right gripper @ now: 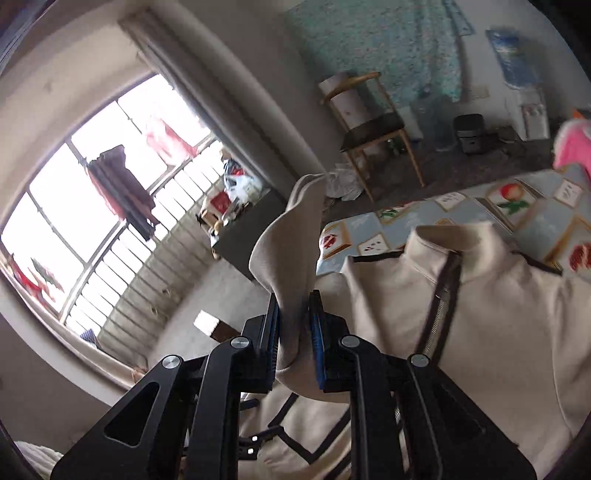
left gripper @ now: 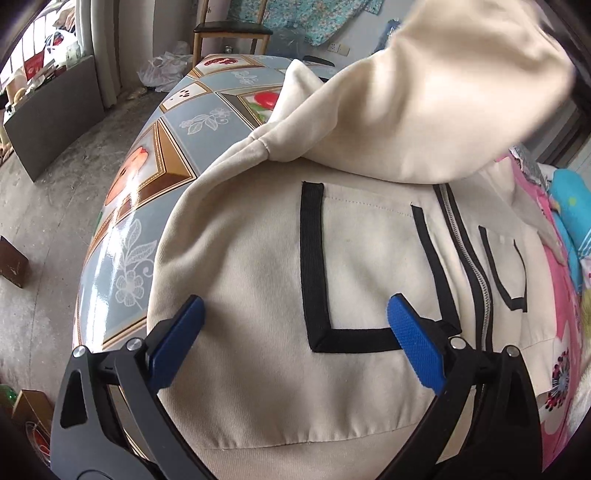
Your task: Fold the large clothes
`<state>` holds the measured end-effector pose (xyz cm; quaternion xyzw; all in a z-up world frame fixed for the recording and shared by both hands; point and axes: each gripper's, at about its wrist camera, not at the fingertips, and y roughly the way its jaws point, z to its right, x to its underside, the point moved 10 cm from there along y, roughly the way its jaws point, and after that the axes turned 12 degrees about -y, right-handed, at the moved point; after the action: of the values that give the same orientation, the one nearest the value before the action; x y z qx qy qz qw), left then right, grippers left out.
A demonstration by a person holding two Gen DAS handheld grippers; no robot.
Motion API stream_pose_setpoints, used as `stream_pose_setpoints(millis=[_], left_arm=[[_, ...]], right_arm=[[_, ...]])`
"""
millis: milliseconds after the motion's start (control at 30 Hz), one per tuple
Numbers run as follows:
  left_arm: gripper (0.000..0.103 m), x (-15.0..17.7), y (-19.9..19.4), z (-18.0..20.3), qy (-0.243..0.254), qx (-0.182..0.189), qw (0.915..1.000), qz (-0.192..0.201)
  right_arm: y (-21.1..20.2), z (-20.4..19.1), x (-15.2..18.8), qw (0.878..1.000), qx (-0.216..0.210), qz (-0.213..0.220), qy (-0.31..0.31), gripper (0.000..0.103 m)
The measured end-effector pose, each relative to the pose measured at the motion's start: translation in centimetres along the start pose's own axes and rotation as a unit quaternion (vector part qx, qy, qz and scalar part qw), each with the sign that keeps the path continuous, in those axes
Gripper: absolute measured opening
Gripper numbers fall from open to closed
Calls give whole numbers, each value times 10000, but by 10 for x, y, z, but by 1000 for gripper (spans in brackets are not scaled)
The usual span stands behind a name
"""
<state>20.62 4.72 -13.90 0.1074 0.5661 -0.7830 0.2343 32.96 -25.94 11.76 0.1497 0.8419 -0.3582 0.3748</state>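
A lived-in home room is indicated: wooden chair (right gripper: 373,129), barred window (right gripper: 92,206) with hung laundry, patterned tablecloth (left gripper: 147,206).

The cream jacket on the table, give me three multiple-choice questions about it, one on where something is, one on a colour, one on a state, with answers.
1. Where is the jacket's sleeve?
A. lifted in the right gripper
B. flat on the table
C. on the chair

2. What colour is the pocket trim?
A. red
B. black
C. green

3. How is the left gripper?
A. shut on the zip
B. holding the sleeve
C. open over the jacket

Answers: 1 A, cloth is pinched between its pads; 2 B, dark bands outline the pocket; 3 C, its fingers stand wide apart.
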Motion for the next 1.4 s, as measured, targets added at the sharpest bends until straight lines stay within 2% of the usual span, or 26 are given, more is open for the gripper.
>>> stream_pose_setpoints(millis=[67,200,333,400,567,733,800,867,967,1100,1133,1200,1300,1333,1400], left_arm=[[96,-2,1,-3,-16,-20,10000,-8],[96,-4,0,-5,-133,38,9999,-23],[96,-4,-5,-6,-302,198,9993,-102],[96,-10,-13,-4,-366,334,9988,-4],[96,-34,-32,19,70,414,9981,457],[96,-67,-29,68,657,575,9942,632],[96,-76,-15,96,1003,675,9915,488],[96,-78,0,122,1333,770,9877,290],[96,-77,29,158,1838,822,9795,-99],[94,-79,59,189,2379,544,9694,-268],[91,-79,65,191,2488,450,9670,-322],[74,-79,79,194,2630,207,9633,-491],[56,-76,92,192,2681,110,9605,-743],[53,-75,95,190,2692,83,9595,-825],[38,-69,98,187,2698,138,9579,-974]], right_arm=[[-36,38,40,9979,161,97,615,16],[-61,90,134,9879,683,-120,1384,16],[-50,93,202,9793,820,-414,1804,16],[-50,85,221,9775,841,-459,1879,16],[-62,72,235,9771,845,-393,1912,21],[-84,83,232,9747,1014,-373,1956,21],[-92,88,233,9712,1048,-241,2129,29],[-101,97,232,9659,1169,-39,2309,56],[-104,109,232,9623,1315,-52,2381,58],[-80,135,236,9554,1573,-592,2428,58],[-73,143,236,9538,1710,-776,2346,58],[-65,151,235,9519,1906,-992,2185,57],[-51,156,232,9497,2186,-1445,1714,53],[-46,155,232,9496,2179,-1560,1628,49],[-37,154,234,9470,2180,-1834,1487,40]])
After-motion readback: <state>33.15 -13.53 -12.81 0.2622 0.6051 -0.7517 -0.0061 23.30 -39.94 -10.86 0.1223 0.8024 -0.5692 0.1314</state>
